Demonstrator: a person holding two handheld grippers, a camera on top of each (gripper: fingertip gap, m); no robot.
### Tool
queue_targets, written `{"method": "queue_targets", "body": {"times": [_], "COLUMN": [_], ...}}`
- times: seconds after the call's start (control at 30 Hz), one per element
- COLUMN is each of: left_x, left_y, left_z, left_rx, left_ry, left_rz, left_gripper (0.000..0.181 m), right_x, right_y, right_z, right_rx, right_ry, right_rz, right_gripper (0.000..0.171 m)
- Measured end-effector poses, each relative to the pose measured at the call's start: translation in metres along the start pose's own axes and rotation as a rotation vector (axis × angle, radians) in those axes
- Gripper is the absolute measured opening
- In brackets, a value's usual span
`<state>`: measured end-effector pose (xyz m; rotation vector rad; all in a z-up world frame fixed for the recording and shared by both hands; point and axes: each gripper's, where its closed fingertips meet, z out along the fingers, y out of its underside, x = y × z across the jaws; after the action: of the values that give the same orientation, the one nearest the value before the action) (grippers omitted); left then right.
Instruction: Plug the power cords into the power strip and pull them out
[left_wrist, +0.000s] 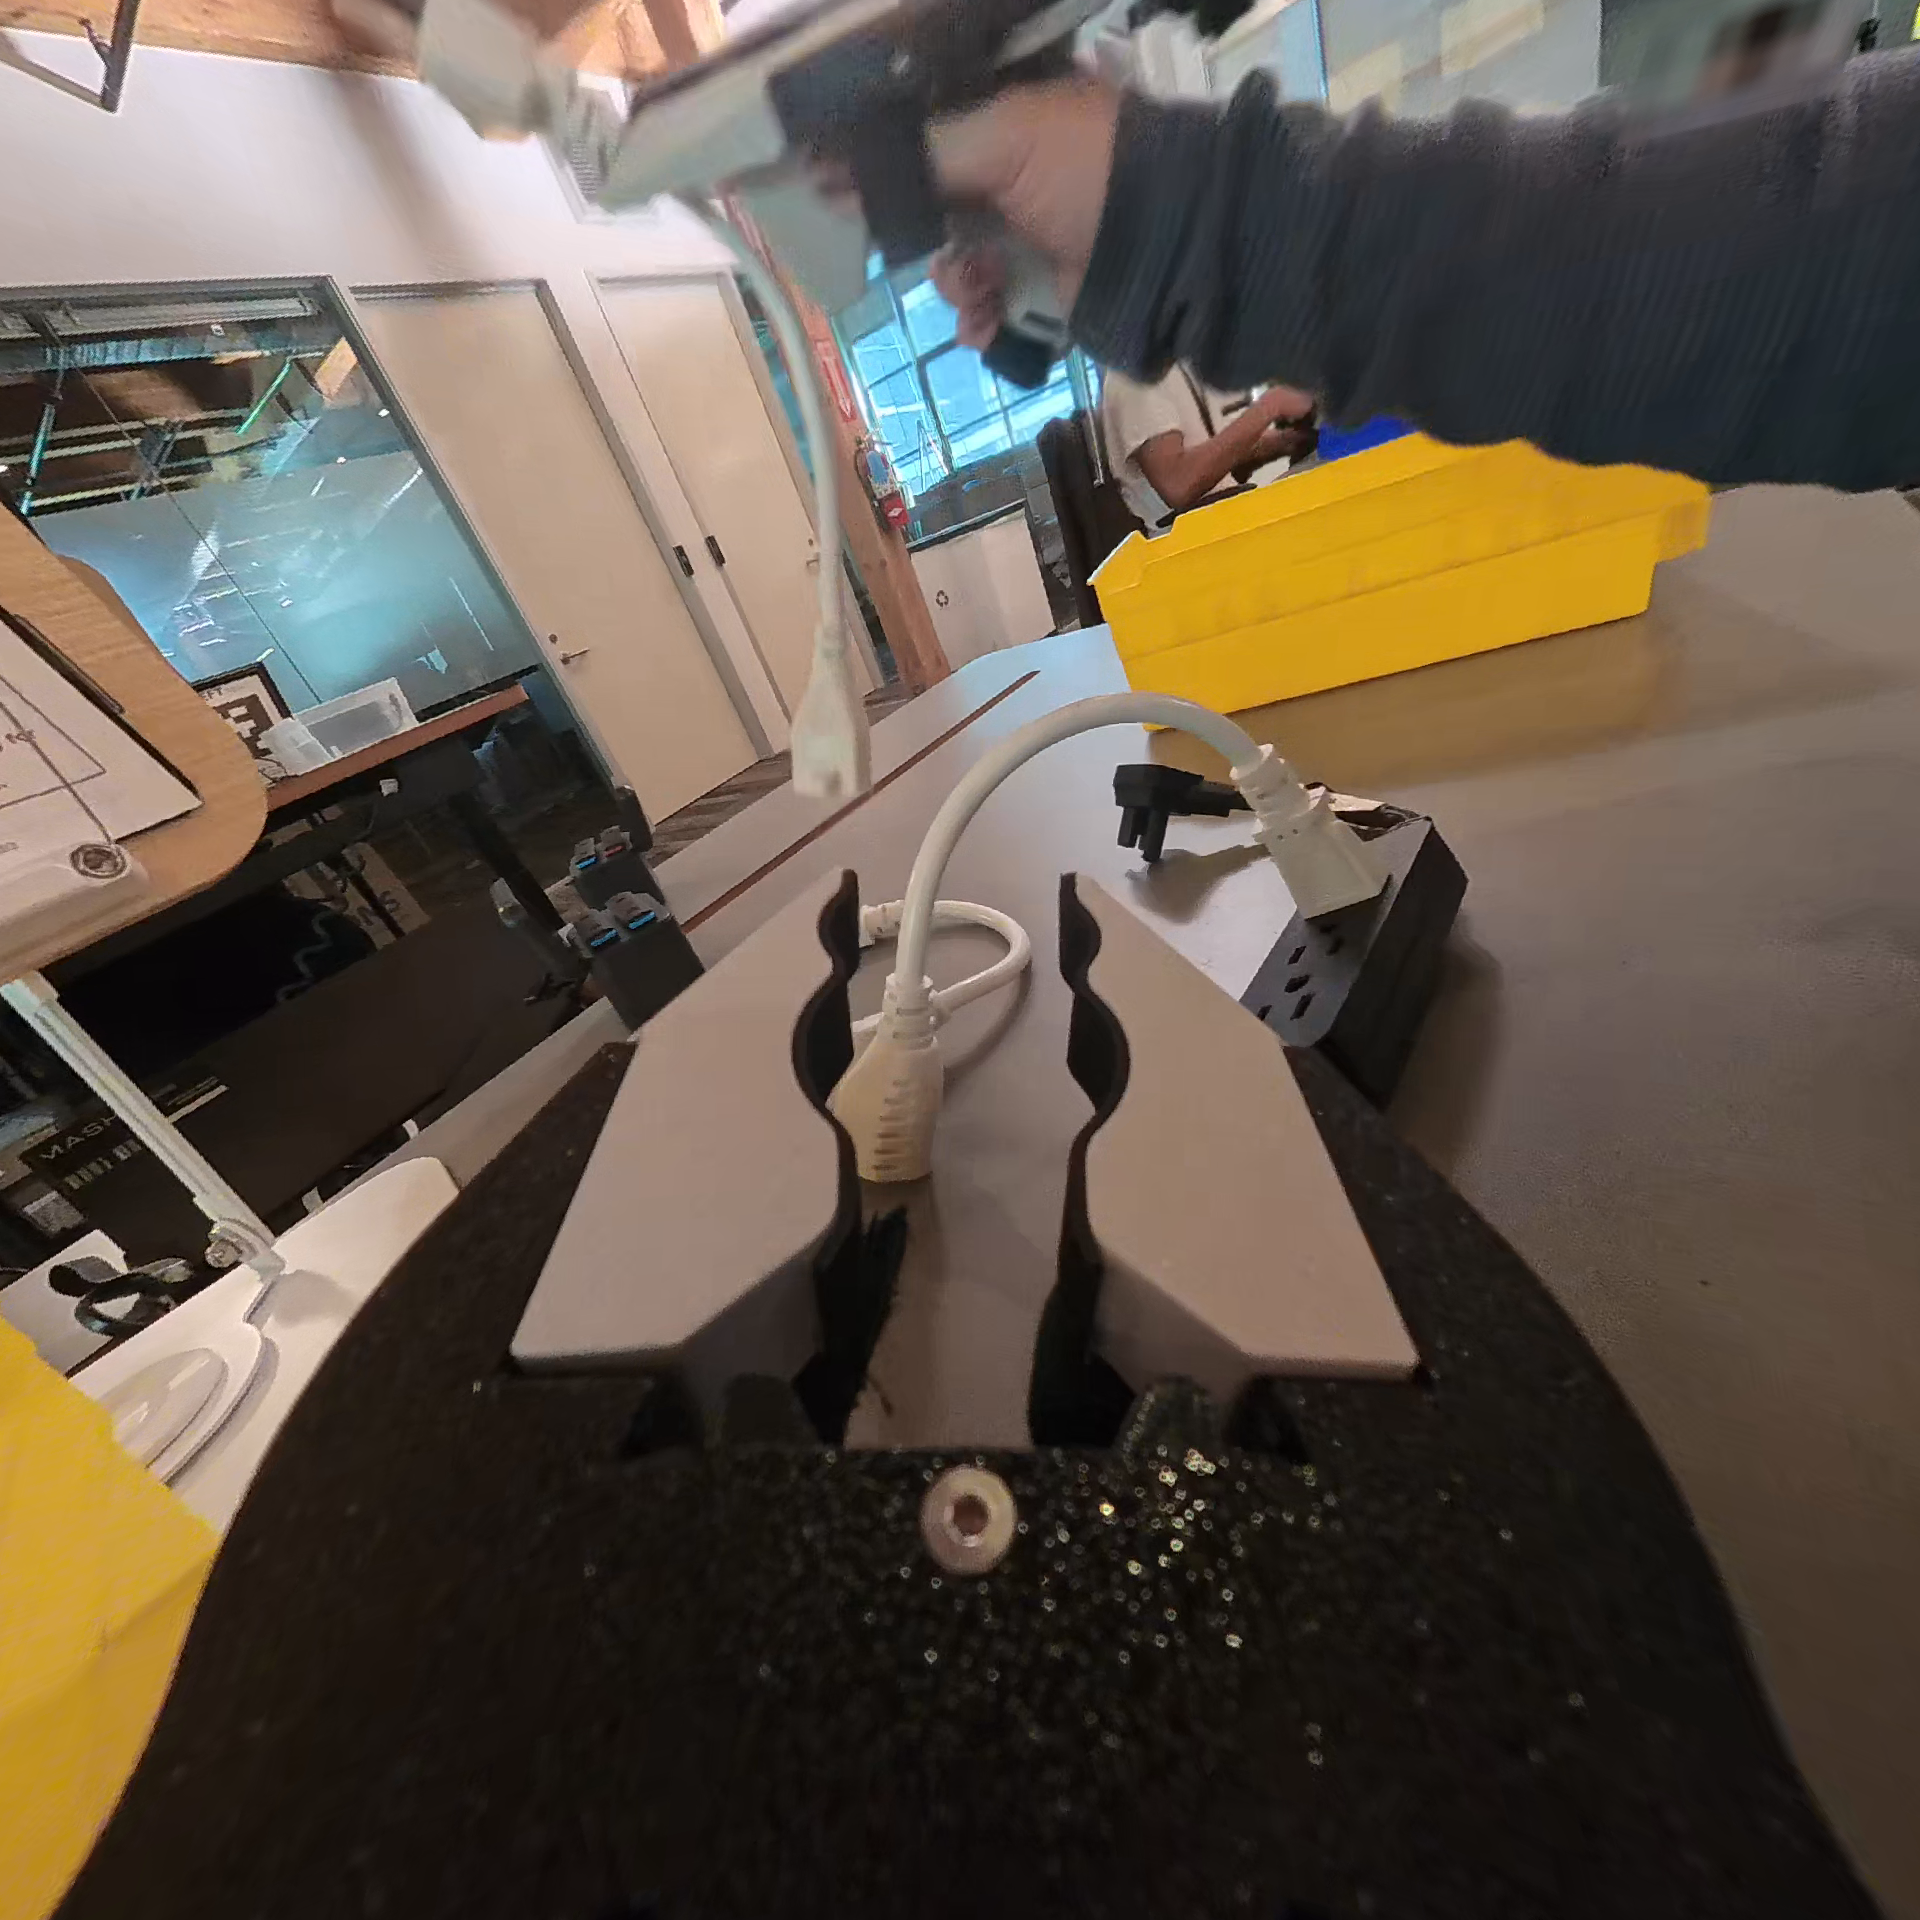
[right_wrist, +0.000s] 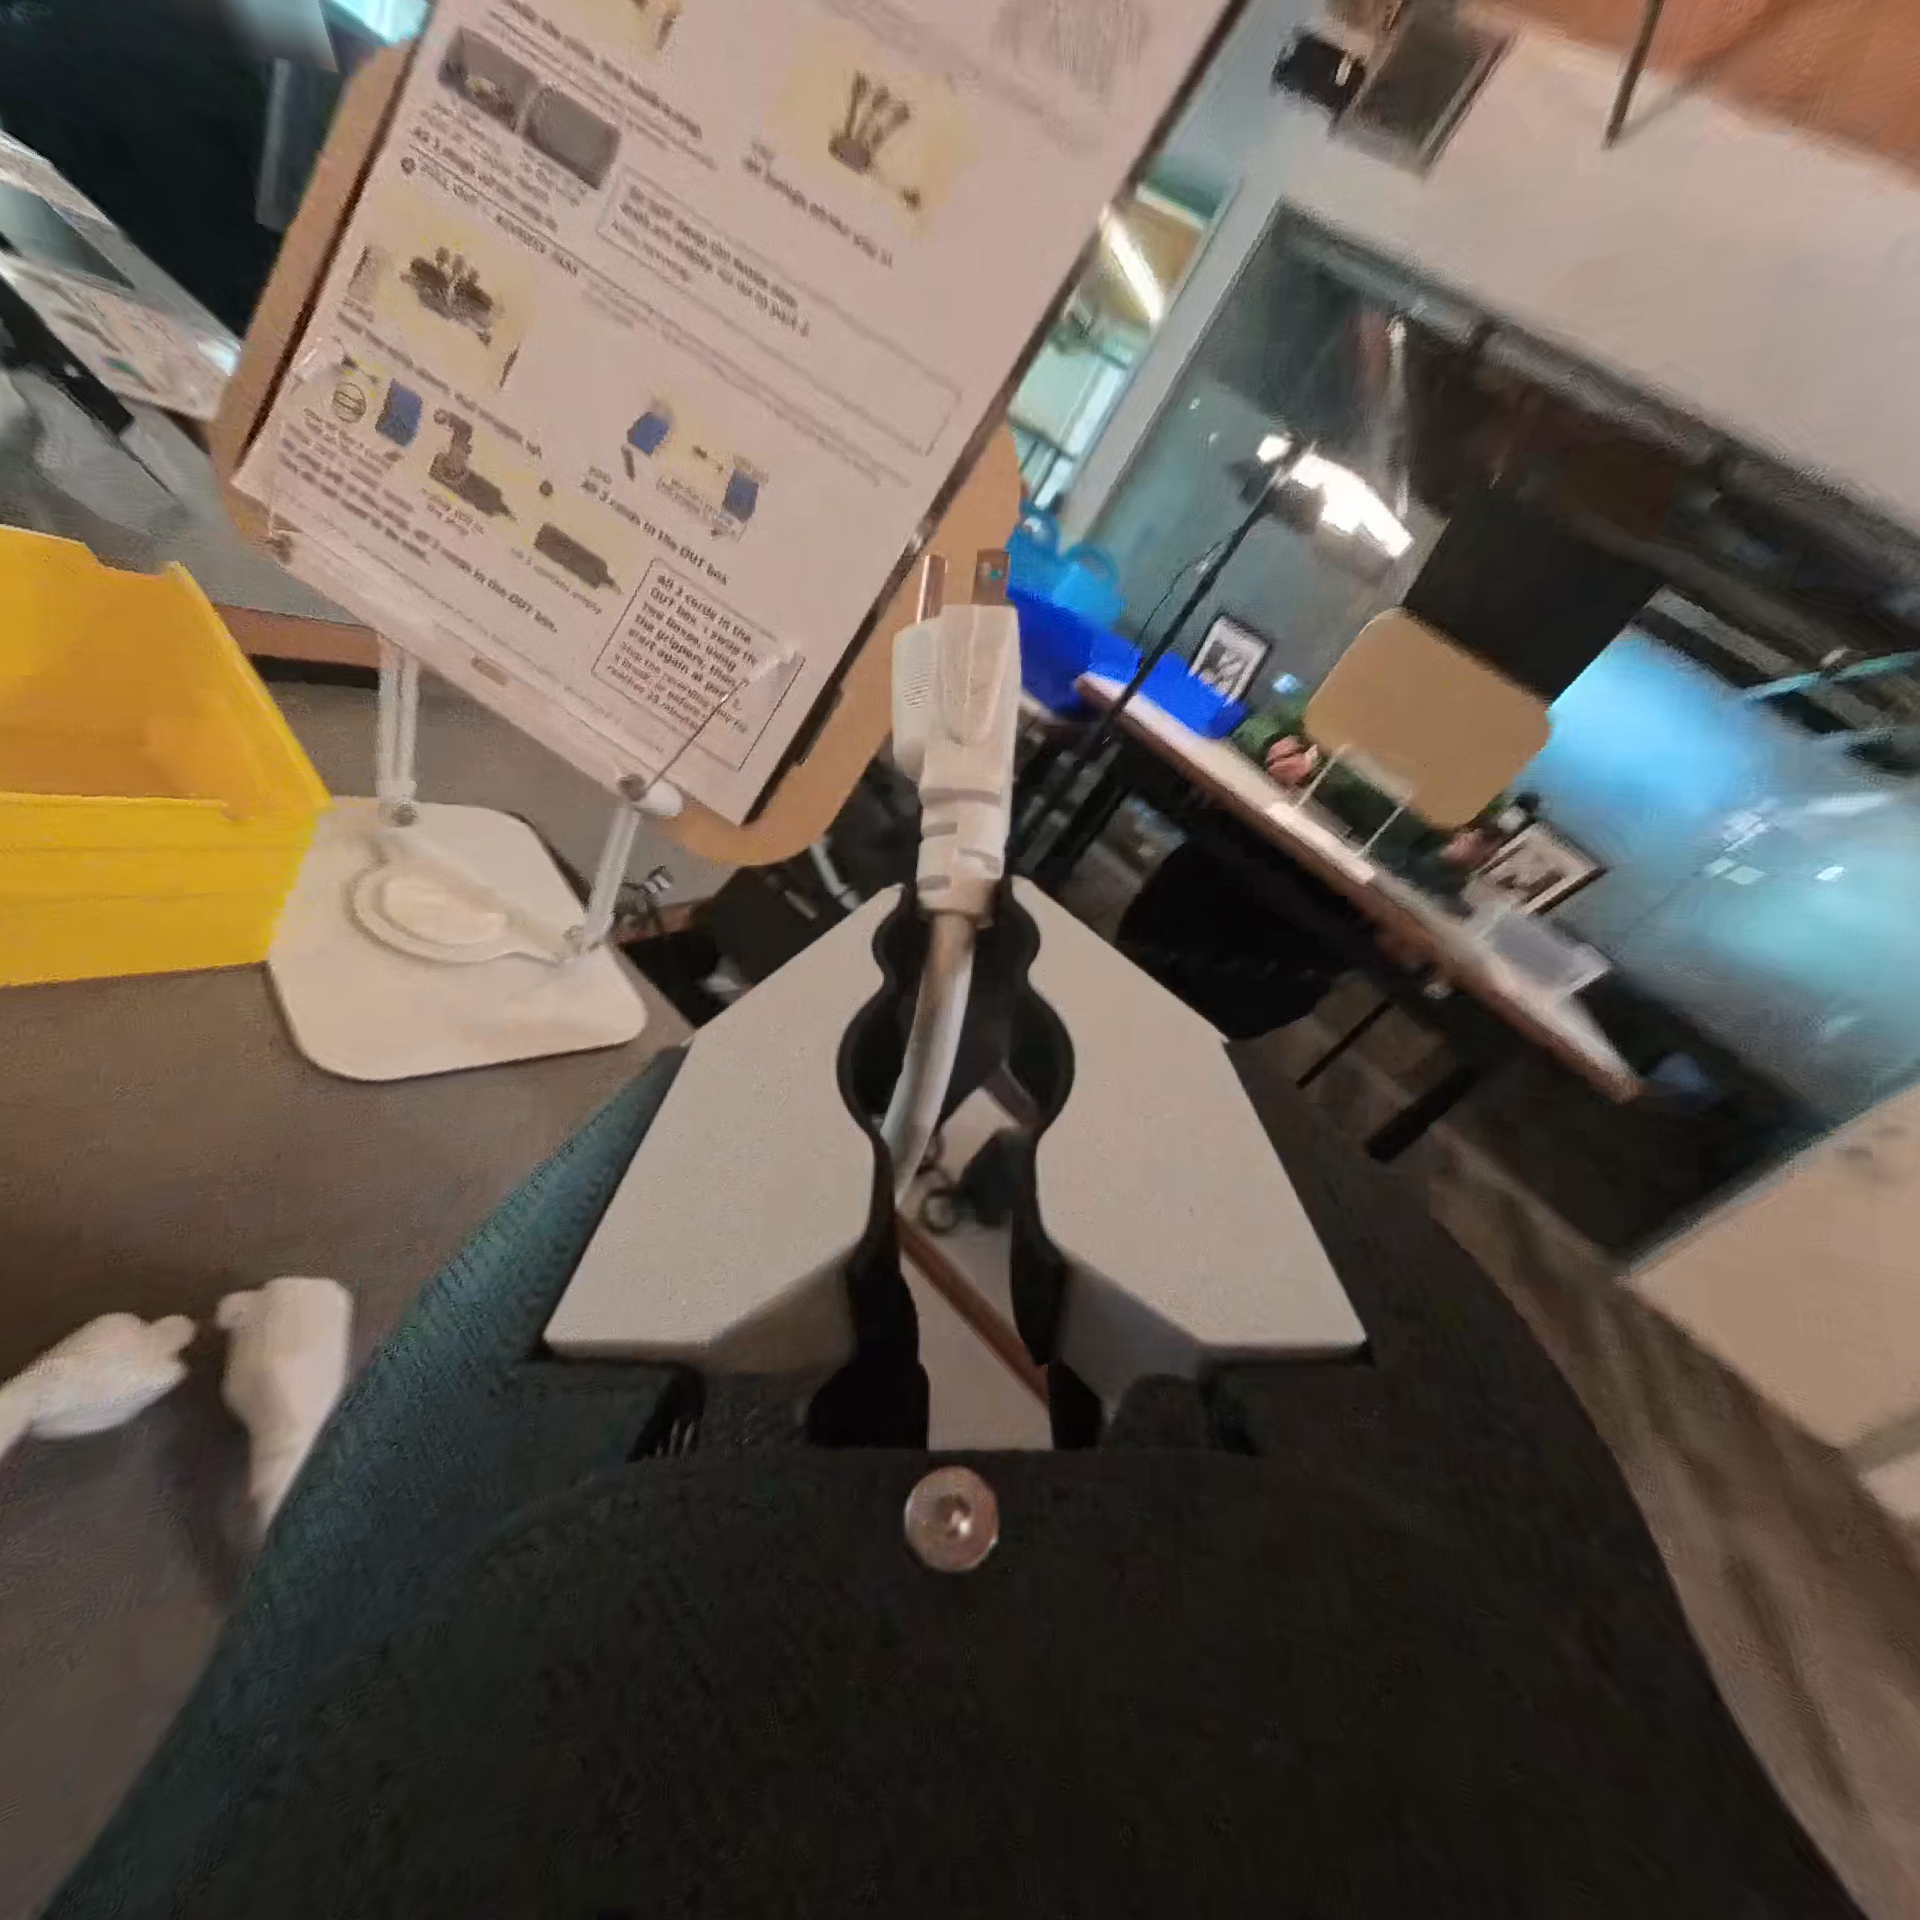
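Observation:
My left gripper (left_wrist: 961, 920) is open, low over the grey table. The socket end of a white cord (left_wrist: 894, 1112) lies between its fingers. That cord arcs up, and its plug (left_wrist: 1314, 852) sits in the black power strip (left_wrist: 1361, 966) to the right. My right gripper (right_wrist: 951, 904) is shut on a second white cord, whose plug (right_wrist: 961, 707) sticks out past the fingertips, prongs forward. In the left wrist view the right gripper (left_wrist: 499, 83) is blurred, high up, with the cord's socket end (left_wrist: 831, 717) hanging free. A third white cord (left_wrist: 982, 940) lies coiled behind.
A black plug (left_wrist: 1153, 805) lies behind the strip. A yellow bin (left_wrist: 1403, 582) stands at the back right. An instruction sheet on a white stand (right_wrist: 447, 935) and another yellow bin (right_wrist: 125, 779) stand at the left. Blurred white cord ends (right_wrist: 156, 1361) lie low left. Tip to tip, the grippers are about 25 cm apart.

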<state>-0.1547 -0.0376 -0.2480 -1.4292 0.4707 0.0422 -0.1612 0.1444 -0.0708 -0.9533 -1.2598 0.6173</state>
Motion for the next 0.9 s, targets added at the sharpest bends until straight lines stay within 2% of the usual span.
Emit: {"method": "queue_targets", "body": {"times": [0.1,0.2,0.27,0.33,0.47,0.57,0.7,0.77,0.8,0.9], "left_x": [0.000,0.003,0.005,0.013,0.035,0.055,0.087,0.106,0.118,0.125], "left_y": [-0.002,-0.008,-0.021,-0.050,-0.105,-0.125,-0.103,-0.088,-0.082,-0.078], "left_z": [-0.001,0.000,0.003,0.009,0.030,0.046,0.054,0.049,0.044,0.042], "left_rx": [0.003,0.011,0.032,0.091,0.127,0.100,-0.103,-0.169,-0.172,-0.119], "left_ry": [-0.009,-0.013,-0.015,0.025,0.156,0.266,0.423,0.505,0.562,0.540], "left_rz": [0.024,0.062,0.044,-0.005,-0.037,0.039,0.073,0.073,0.090,0.122], "left_gripper": [0.037,0.041,0.048,0.061,0.092,0.077,0.071,0.054,0.029,0.026], "right_x": [0.000,-0.013,-0.027,-0.045,-0.090,-0.126,-0.165,-0.178,-0.181,-0.185], "right_y": [-0.036,-0.054,-0.052,-0.042,-0.014,0.012,0.030,0.029,0.030,0.033], "right_z": [-0.047,-0.092,-0.115,-0.131,-0.154,-0.166,-0.182,-0.191,-0.193,-0.196], "right_rx": [0.092,0.132,0.119,0.092,0.041,-0.025,-0.073,-0.027,-0.010,0.011], "right_ry": [0.112,0.197,0.216,0.195,0.033,-0.141,-0.275,-0.289,-0.300,-0.306], "right_rz": [-0.253,-0.451,-0.557,-0.651,-0.833,-0.931,-0.963,-0.930,-0.903,-0.809], "right_gripper": [0.013,0.013,0.013,0.013,0.013,0.013,0.013,0.013,0.013,0.012]}}
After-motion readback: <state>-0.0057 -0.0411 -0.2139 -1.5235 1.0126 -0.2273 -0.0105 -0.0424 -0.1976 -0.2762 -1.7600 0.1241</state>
